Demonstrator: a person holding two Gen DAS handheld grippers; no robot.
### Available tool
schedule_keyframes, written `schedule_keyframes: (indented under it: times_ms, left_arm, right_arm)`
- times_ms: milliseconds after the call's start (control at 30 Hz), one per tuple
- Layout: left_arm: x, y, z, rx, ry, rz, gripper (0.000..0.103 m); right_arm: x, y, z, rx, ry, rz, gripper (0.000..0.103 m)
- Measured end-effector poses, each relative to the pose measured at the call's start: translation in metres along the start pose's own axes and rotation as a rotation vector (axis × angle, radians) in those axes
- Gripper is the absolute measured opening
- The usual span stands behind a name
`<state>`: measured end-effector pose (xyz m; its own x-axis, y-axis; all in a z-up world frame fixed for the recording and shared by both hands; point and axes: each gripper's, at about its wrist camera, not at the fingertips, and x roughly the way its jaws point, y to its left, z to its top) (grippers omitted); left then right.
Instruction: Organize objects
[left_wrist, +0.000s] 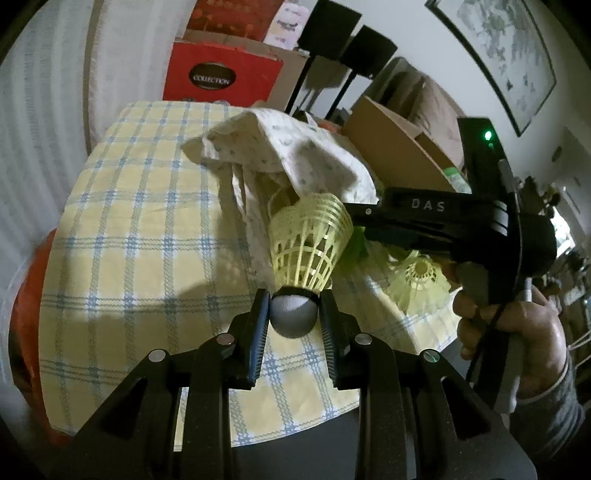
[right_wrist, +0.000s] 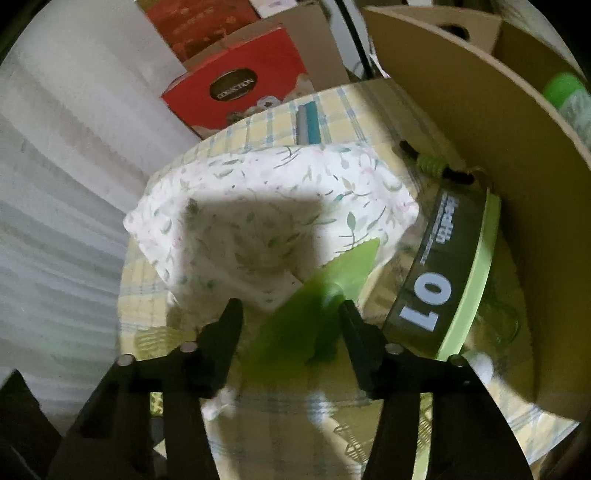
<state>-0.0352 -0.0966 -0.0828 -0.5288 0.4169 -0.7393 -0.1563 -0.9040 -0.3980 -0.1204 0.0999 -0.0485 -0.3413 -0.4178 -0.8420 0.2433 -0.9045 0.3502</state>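
- Left gripper (left_wrist: 294, 308) clamped on the grey rounded cork of a yellow plastic shuttlecock (left_wrist: 308, 251) — skirt pointing up and away, held clear above the checked tablecloth (left_wrist: 140, 229). Gripping the cork rather than the skirt looks deliberate: the lattice would probably crush.
- Right gripper (right_wrist: 291, 314) points steeply down over a green plastic piece (right_wrist: 314, 306), blurred; its make I cannot tell. The jaws stand partly apart with the piece between them. One finger (right_wrist: 351, 325) seems to touch it, the other stands off, so no firm hold yet.
- White floral cloth bag (right_wrist: 266, 206) sits just behind the green piece, mouth slumped open toward the grippers — likely the place where the loose items go.
- Second yellow shuttlecock (left_wrist: 419, 284) lies on the table under the right gripper's body, not yet collected.
- Round tub with a lime rim and dark label (right_wrist: 439, 280) sits just right of the green piece, beside a cardboard box (right_wrist: 461, 122).
- Person's hand (left_wrist: 517, 332) wraps the right gripper's handle.
- Judgement: the sorting is underway, with at least two items outside the bag.
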Motion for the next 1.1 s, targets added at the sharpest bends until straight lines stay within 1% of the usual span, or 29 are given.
schedule_keyframes:
  times_ms: [33, 67, 133, 167, 233, 333, 367, 400, 433, 467, 533, 733, 800, 933, 967, 1033, 1100]
  left_arm:
    - [0.002, -0.001, 0.000, 0.001, 0.006, 0.007, 0.025]
    - [0.004, -0.003, -0.002, 0.002, 0.012, 0.016, 0.024]
    - [0.006, -0.006, -0.002, 0.008, 0.022, 0.021, 0.025]
    - [0.007, -0.007, -0.003, 0.011, 0.026, 0.024, 0.026]
    - [0.009, -0.010, -0.002, 0.021, 0.034, 0.040, 0.027]
    - [0.010, -0.013, -0.001, 0.033, 0.038, 0.059, 0.026]
    - [0.011, -0.013, 0.000, 0.031, 0.038, 0.057, 0.026]
    - [0.011, -0.013, 0.000, 0.028, 0.038, 0.055, 0.026]
    - [0.010, -0.013, 0.001, 0.022, 0.036, 0.052, 0.026]
    - [0.011, -0.013, 0.001, 0.021, 0.035, 0.050, 0.026]
    - [0.011, -0.013, 0.001, 0.022, 0.037, 0.051, 0.026]
    - [0.012, -0.016, 0.000, 0.026, 0.044, 0.051, 0.026]
    - [0.012, -0.016, -0.001, 0.026, 0.043, 0.047, 0.026]
    - [0.011, -0.015, 0.000, 0.023, 0.042, 0.043, 0.026]
    - [0.011, -0.015, 0.000, 0.023, 0.042, 0.043, 0.026]
    - [0.011, -0.015, 0.000, 0.022, 0.041, 0.042, 0.026]
    - [0.011, -0.015, 0.000, 0.019, 0.040, 0.040, 0.026]
  right_arm:
    - [0.000, 0.000, 0.000, -0.011, -0.004, -0.004, 0.041]
    - [0.001, 0.000, -0.001, -0.017, -0.007, -0.005, 0.038]
    - [0.000, 0.000, -0.001, -0.029, -0.014, -0.007, 0.025]
    - [0.000, 0.000, -0.001, -0.032, -0.015, -0.006, 0.023]
    - [0.001, -0.001, 0.000, -0.029, -0.010, -0.001, 0.022]
    - [0.001, -0.006, 0.003, 0.038, 0.006, 0.042, 0.022]
    - [0.002, -0.009, 0.004, 0.066, 0.012, 0.055, 0.023]
    - [0.002, -0.011, 0.005, 0.095, 0.018, 0.074, 0.030]
    - [0.003, -0.012, 0.006, 0.114, 0.021, 0.081, 0.040]
    - [0.004, -0.011, 0.008, 0.129, 0.021, 0.080, 0.046]
    - [0.006, -0.006, 0.010, 0.130, 0.019, 0.050, 0.059]
    - [0.013, 0.010, 0.007, 0.108, -0.005, -0.039, 0.063]
    - [0.015, 0.014, 0.007, 0.095, -0.014, -0.051, 0.063]
    - [0.019, 0.023, 0.005, 0.019, -0.032, -0.091, 0.046]
    - [0.019, 0.021, 0.004, 0.007, -0.035, -0.094, 0.043]
    - [0.018, 0.017, 0.003, 0.004, -0.034, -0.072, 0.033]
    - [0.016, 0.010, 0.001, 0.016, -0.028, -0.033, 0.032]
